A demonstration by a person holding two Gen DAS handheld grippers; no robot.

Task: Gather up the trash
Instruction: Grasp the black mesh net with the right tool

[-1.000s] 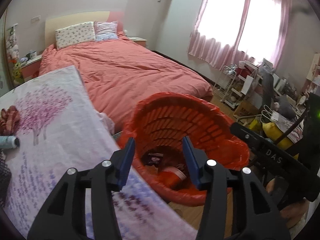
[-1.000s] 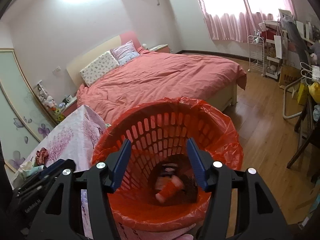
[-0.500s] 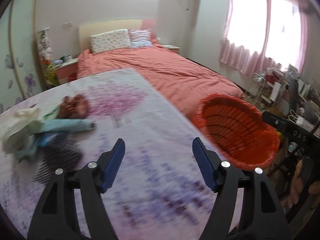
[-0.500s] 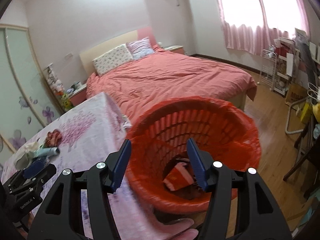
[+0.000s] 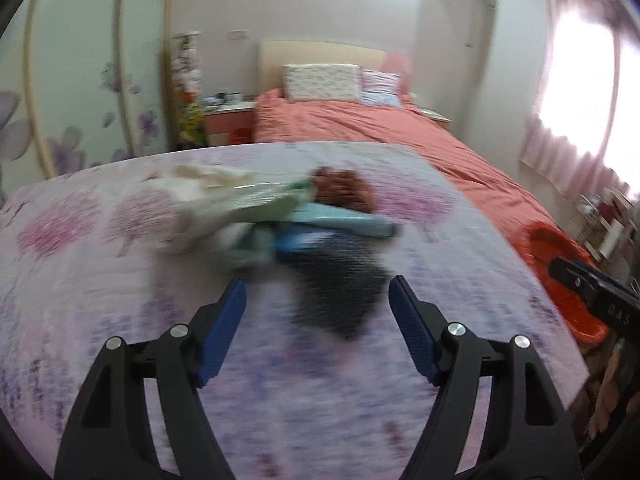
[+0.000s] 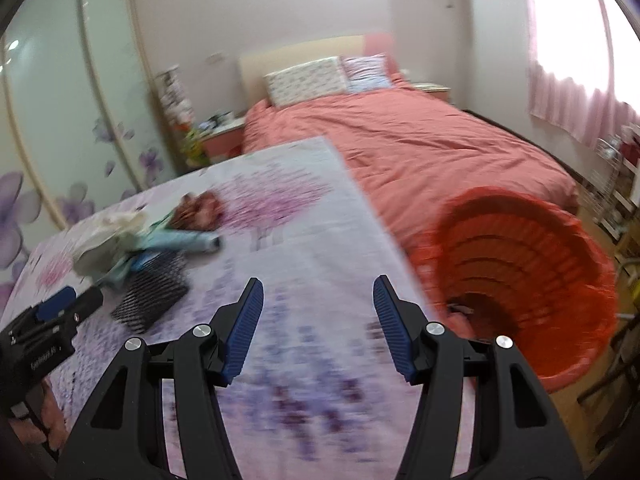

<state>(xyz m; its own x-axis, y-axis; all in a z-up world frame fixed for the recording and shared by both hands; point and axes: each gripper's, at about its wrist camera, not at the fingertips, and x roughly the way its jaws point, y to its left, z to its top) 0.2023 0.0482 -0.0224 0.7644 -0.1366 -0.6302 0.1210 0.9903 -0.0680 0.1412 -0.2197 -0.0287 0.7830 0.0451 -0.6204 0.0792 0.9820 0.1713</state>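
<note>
Bedroom setting: a desk (image 5: 120, 320) under a floral pink-and-lilac cloth stands against a bed (image 6: 420, 148) with a coral cover. Your left gripper (image 5: 316, 300) hangs over the cloth, its fingers opening wide with nothing between them. The trash pile (image 5: 280, 216) lies at its 12 o'clock: a pale crumpled wrapper, a teal tube, a brown clump and a dark mesh-patterned piece (detail blurred). Your right gripper (image 6: 318, 300) hovers over bare cloth, fingers parted and empty; from it the pile sits at 10 o'clock. The red basket (image 6: 560, 320), lined with a red bag, stands beside the desk edge at 3 o'clock.
</note>
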